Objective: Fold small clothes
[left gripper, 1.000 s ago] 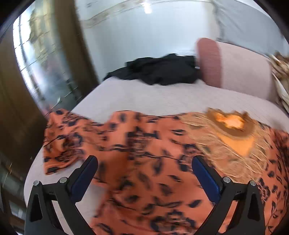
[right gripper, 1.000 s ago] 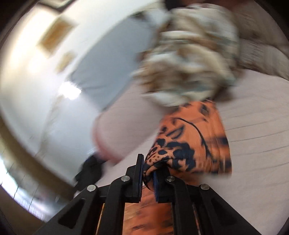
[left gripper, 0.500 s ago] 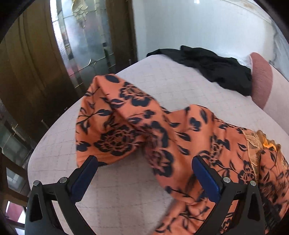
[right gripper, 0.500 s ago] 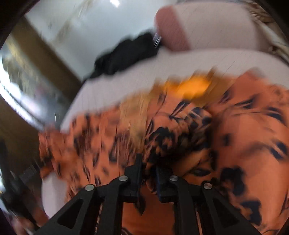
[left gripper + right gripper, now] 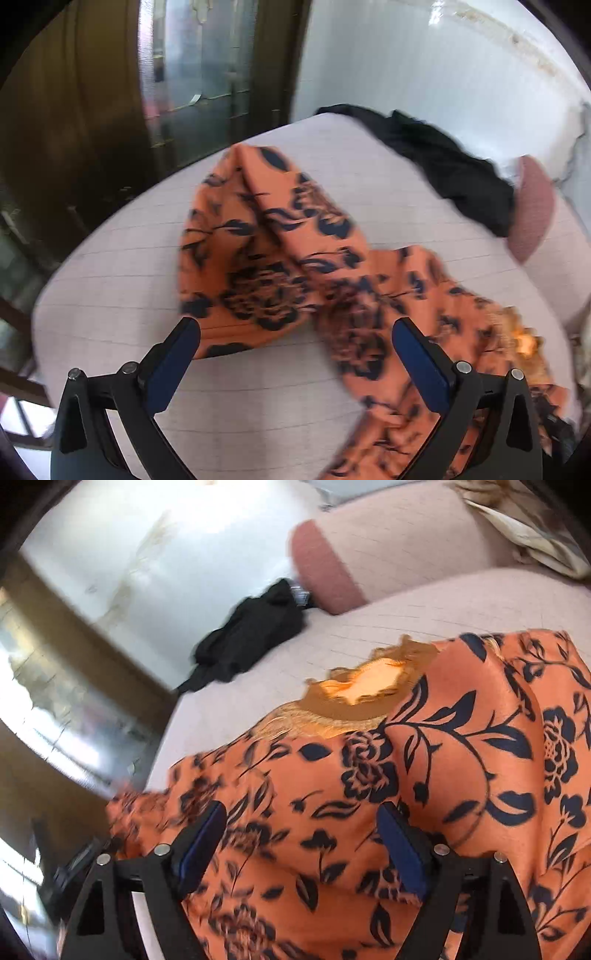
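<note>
Orange flowered garment (image 5: 424, 775) lies spread and rumpled on the pale bed (image 5: 258, 406), one end bunched toward the bed's far edge. Right gripper (image 5: 303, 834) has just been opening its jaws, cloth lying loose between them. Left gripper (image 5: 295, 339) hovers with jaws wide, gripping nothing. Black clothes (image 5: 450, 173) sit beside a pink bolster (image 5: 325, 572).

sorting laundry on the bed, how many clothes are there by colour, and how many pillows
Orange floral garment: 1
Black garment: 1
Cream patterned cloth at the frame's edge, too cropped to identify: 1
Pink bolster pillow: 1
Total: 4 things, all on the bed
</note>
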Tool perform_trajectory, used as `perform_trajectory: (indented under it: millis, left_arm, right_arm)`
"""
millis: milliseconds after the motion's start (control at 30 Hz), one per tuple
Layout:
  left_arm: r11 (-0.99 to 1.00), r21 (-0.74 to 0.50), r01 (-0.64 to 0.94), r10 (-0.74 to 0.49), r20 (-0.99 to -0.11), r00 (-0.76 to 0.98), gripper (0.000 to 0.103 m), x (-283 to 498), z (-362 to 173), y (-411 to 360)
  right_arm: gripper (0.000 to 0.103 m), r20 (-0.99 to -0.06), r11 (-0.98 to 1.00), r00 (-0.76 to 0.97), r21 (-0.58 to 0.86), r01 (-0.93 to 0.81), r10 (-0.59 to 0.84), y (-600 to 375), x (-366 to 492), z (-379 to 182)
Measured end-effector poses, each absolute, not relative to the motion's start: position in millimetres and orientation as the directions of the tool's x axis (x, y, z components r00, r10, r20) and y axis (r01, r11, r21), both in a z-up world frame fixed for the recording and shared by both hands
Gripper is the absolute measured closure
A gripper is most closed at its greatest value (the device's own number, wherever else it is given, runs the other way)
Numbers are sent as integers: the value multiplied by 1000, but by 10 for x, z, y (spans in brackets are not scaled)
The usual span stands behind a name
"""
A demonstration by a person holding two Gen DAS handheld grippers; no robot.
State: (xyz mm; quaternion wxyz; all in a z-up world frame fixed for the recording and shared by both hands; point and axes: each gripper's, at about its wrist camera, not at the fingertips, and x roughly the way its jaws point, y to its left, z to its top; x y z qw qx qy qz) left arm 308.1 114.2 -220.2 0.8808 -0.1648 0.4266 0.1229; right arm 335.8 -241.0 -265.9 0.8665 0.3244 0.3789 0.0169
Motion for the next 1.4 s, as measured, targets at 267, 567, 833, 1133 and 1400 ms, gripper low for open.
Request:
perform_trajectory:
  millis: [267,567,833,1133,1400]
  left_arm:
    - [956,-292,30,-240,-719,652,0,3276,-2200,361]
    - [949,-268,168,-316,-827,465,86,3537,-2831,-506]
    - [951,-260,166,-308,-800,515,41,3579,-2847,-649]
    - [951,-200,235,-300,-777,553,97,3539,-2829,-876]
    - [952,-214,219,-305,-738,602,98,3224,-2448,-586]
  right_arm:
    - [57,-645,831,741,505,231,186,-2546,3148,-2460]
    - [57,-692,733,709,552,399,136,-3755,2564,-2646]
    - [53,-732,680,650,584,443,205,-4060,2531,-3047]
    - [47,-760,722,617,543,428,205,-3979,2540,-2996]
    - [47,-751,676,623,577,459,218,-4014,2515,-3006]
